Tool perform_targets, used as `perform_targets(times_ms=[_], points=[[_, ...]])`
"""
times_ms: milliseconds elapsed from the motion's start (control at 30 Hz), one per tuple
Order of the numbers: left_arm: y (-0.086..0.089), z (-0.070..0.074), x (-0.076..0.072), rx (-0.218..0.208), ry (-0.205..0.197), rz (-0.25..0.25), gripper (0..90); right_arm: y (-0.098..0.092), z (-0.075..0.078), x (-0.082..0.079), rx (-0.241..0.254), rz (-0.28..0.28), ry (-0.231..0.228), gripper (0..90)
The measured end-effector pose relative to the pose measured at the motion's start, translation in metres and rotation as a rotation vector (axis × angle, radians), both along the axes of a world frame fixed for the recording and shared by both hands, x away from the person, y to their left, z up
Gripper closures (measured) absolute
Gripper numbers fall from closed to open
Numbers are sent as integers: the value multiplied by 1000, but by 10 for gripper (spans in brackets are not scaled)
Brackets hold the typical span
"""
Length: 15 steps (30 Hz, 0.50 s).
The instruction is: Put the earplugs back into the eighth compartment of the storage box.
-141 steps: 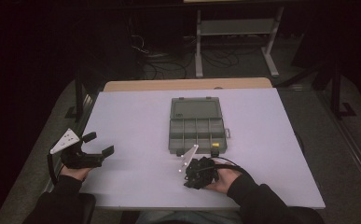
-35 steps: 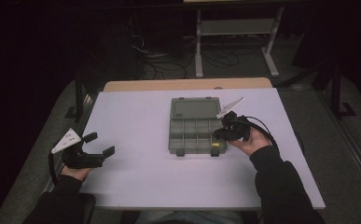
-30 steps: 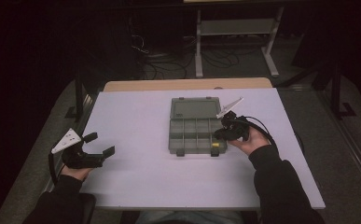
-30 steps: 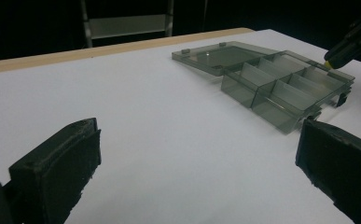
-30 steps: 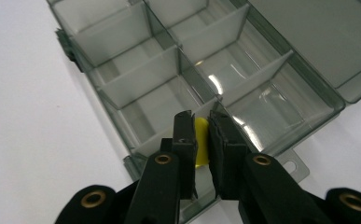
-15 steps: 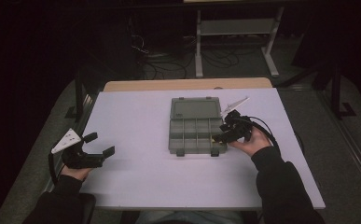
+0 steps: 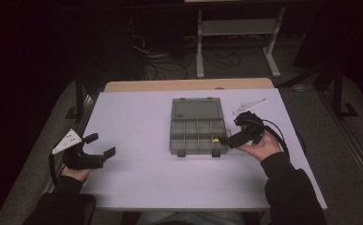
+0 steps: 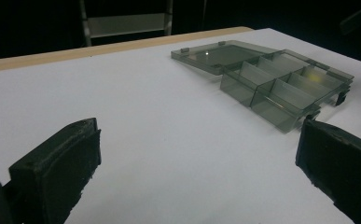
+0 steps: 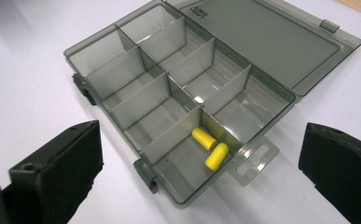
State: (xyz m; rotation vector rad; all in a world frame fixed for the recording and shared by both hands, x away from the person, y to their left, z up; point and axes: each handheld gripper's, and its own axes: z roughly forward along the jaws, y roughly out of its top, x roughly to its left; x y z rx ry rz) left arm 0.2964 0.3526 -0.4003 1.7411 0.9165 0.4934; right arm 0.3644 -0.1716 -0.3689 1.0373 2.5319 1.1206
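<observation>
A smoky grey compartment box (image 7: 175,138) lies open mid-table, its lid (image 7: 197,109) flat on the far side. Two yellow foam plugs (image 9: 210,148) rest in its near right compartment, seen as a yellow spot (image 7: 214,139) from above. My right gripper (image 7: 234,131) hovers just right of that corner. Its jaws have just been opening and stand wide, with nothing between them (image 9: 199,135). The other compartments of the box (image 9: 169,84) look bare. My left gripper (image 7: 100,145) rests open near the table's left edge, aimed at the box (image 8: 281,88) across bare white tabletop.
The white table (image 7: 137,117) ends in a wooden strip (image 7: 188,85) at the far side. Behind it on the dark floor are a metal stand (image 7: 238,28) and loose cables (image 7: 165,65). The right gripper's cable (image 7: 277,133) loops beside the hand.
The right gripper's jaws have gone from shut to wide open, and the hand has drawn slightly back from the box's right corner. The left gripper has stayed put.
</observation>
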Motion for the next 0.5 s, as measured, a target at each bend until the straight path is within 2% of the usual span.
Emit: perform_targets(times_ms=[500], points=[[0,0,0,2,0,1,0,-24,2,-22,54,-24,-28,0]])
